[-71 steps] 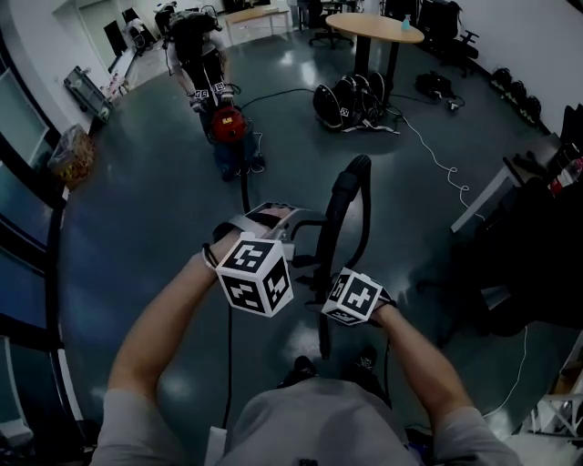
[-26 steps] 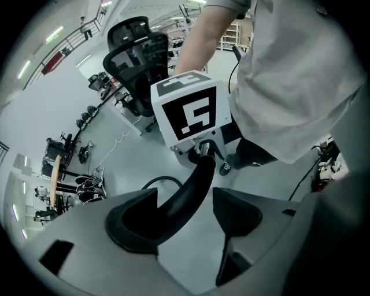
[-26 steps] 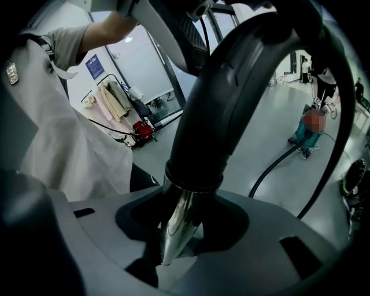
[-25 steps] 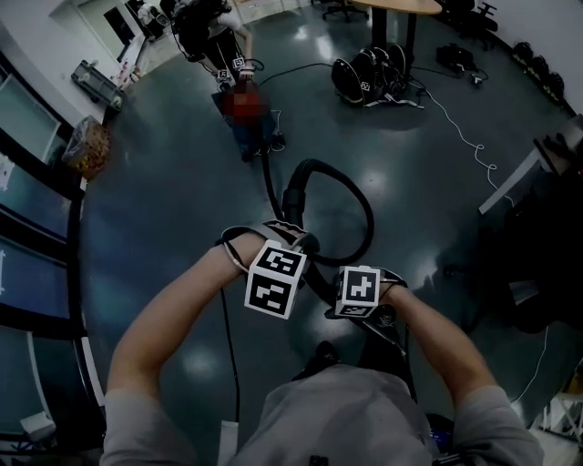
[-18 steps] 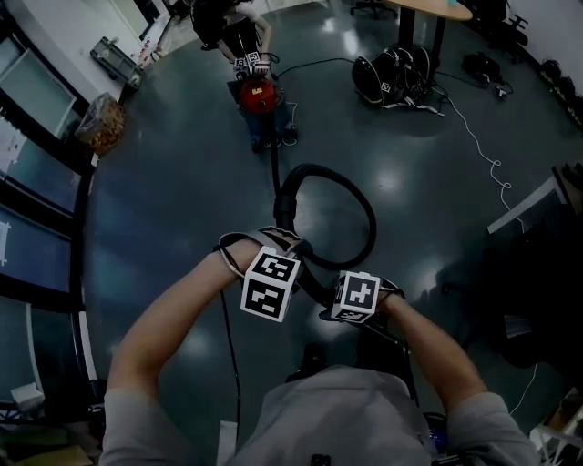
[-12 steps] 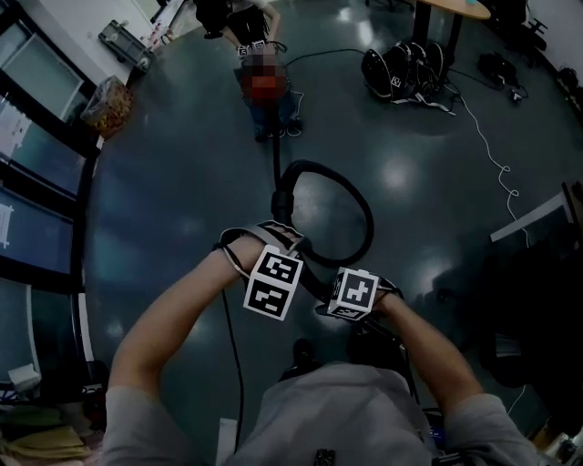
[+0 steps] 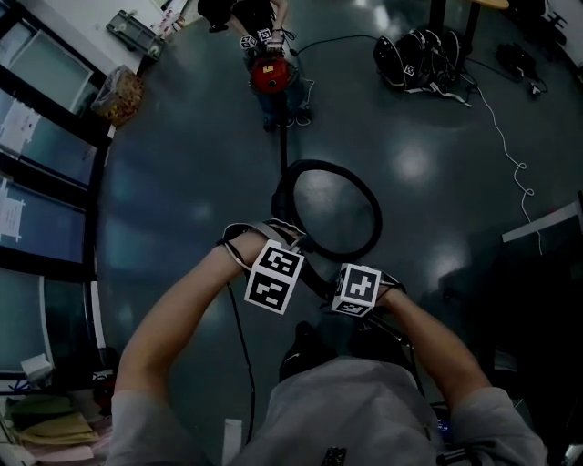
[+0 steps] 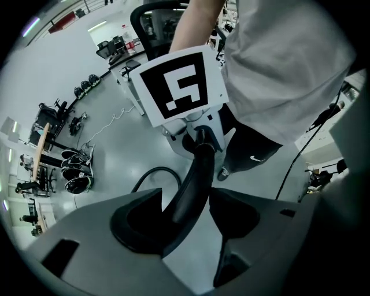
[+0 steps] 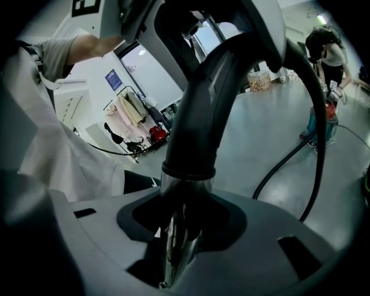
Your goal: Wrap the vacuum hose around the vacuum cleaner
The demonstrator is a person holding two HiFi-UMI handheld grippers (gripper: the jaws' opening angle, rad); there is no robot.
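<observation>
The black vacuum hose (image 7: pixel 373 214) curls in a round loop above the floor in front of me and runs on to the red vacuum cleaner (image 7: pixel 271 73) far ahead. My left gripper (image 7: pixel 296 250) sits at the hose's black curved handle (image 8: pixel 193 185). Its jaws are closing with the handle between them, and a gap still shows on one side. My right gripper (image 9: pixel 182 222), close beside it (image 7: pixel 330 291), is shut on the chrome wand tube (image 9: pixel 176 231) just below the handle's collar. In the right gripper view, the vacuum cleaner (image 9: pixel 324 118) and hose (image 9: pixel 289 159) show in the distance.
Another person (image 7: pixel 255 14) bends over the vacuum cleaner. Black helmets (image 7: pixel 424 55) and a white cable (image 7: pixel 506 127) lie at the far right. A basket (image 7: pixel 118 96) stands by the glass wall on the left. My feet (image 7: pixel 305 346) are right under the grippers.
The hose loop has spread wider and rounder. Both grippers have stayed close together on the handle. The vacuum cleaner sits higher in my view as my head has tipped.
</observation>
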